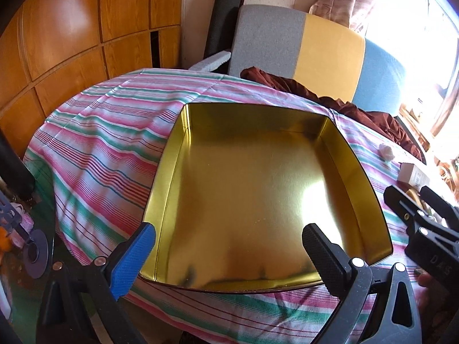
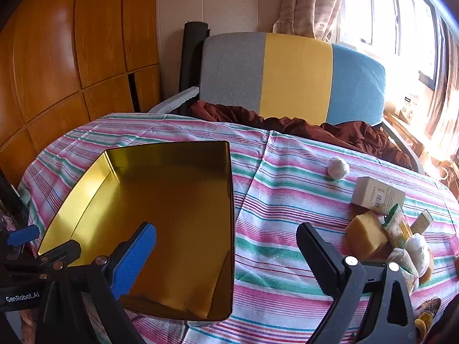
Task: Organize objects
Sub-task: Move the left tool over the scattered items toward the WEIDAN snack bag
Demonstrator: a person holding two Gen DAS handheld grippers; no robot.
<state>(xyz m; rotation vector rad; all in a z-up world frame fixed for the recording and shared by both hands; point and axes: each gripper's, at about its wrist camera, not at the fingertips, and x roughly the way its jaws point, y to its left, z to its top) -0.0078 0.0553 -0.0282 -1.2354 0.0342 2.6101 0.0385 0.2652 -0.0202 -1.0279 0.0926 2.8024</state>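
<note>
An empty gold tin box (image 1: 252,195) lies open on the striped tablecloth (image 1: 109,132). My left gripper (image 1: 229,255) hangs open over the tin's near part, nothing between its fingers. In the right wrist view the same tin box (image 2: 160,223) is at the left, and my right gripper (image 2: 226,258) is open above its right wall and the cloth. To its right lie a white wrapped ball (image 2: 338,167), a beige carton (image 2: 377,196), a yellow sponge block (image 2: 365,235) and several small packets (image 2: 413,246).
A grey, yellow and blue chair back (image 2: 292,77) stands behind the table with brown cloth (image 2: 315,127) draped on it. Wooden cabinets (image 2: 71,57) fill the left. A bright window (image 2: 396,20) is at the right. The right gripper's body (image 1: 430,229) shows at the left view's edge.
</note>
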